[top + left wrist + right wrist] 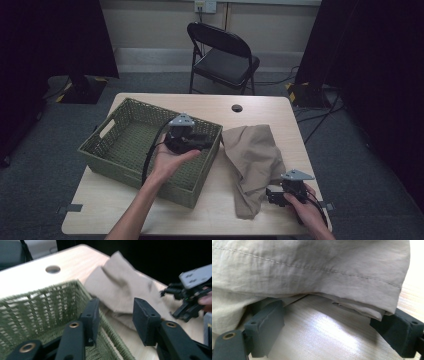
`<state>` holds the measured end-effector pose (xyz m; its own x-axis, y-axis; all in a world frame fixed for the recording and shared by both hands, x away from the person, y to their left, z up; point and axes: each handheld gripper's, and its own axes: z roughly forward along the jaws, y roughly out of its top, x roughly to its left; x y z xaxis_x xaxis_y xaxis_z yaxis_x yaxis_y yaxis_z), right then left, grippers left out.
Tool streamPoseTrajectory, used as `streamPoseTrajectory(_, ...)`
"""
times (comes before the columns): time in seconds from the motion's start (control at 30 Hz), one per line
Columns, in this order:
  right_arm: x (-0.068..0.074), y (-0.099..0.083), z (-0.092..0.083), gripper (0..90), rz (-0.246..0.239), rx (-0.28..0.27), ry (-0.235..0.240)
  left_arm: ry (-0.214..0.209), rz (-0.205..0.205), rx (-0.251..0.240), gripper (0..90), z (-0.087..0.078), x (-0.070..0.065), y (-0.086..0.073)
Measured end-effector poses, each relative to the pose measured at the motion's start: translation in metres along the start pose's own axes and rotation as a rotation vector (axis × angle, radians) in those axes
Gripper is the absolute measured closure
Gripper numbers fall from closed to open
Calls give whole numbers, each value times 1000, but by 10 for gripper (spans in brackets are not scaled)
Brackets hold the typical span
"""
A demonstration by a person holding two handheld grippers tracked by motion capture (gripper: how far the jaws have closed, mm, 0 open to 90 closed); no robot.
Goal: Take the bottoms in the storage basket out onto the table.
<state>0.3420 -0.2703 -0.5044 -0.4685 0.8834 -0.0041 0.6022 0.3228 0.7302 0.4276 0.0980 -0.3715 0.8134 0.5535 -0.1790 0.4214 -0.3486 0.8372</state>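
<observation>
Cloth lay crumpled on table, right beside basket, not in yet. Right gripper jaws spread at its hem, probably not pinching. Left gripper jaws apart over basket rim, empty.

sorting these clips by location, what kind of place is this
Probably a lab or studio set up for recording, not a home: a light wooden table stands on grey carpet, black curtains hang at both sides, a black folding chair waits behind, and cables trail across the floor.
</observation>
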Motion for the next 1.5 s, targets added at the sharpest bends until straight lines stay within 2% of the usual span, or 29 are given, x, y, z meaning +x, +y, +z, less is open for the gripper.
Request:
streamPoseTrajectory(0.03,0,0,0,107,1,0,0,-5,-6,15,534,4,2,-1)
streamPoseTrajectory(0.13,0,0,0,107,0,0,1,17,-6,43,512,11,3,-1)
streamPoseTrajectory(0.27,0,0,0,107,-1,0,2,12,-14,78,510,22,5,-3)
streamPoseTrajectory(0.43,0,0,0,107,-2,1,2,-4,-2,117,539,33,4,-6)
streamPoseTrajectory(0.47,0,0,0,107,-1,0,2,-27,-4,119,557,34,5,-7)
streamPoseTrajectory(0.63,0,0,0,108,-2,0,2,14,19,161,598,38,5,-9)
streamPoseTrajectory(0.73,0,0,0,108,-1,0,2,11,7,165,605,41,5,-11)
streamPoseTrajectory(0.97,0,0,0,108,-2,0,2,-14,-12,151,625,39,9,-12)
streamPoseTrajectory(1.2,0,0,0,108,-1,0,2,-7,18,175,638,28,11,-15)
streamPoseTrajectory(1.33,0,0,0,108,-2,0,2,-20,28,172,646,16,16,-22)
streamPoseTrajectory(1.5,0,0,1,107,-2,0,3,-26,39,170,659,10,14,-27)
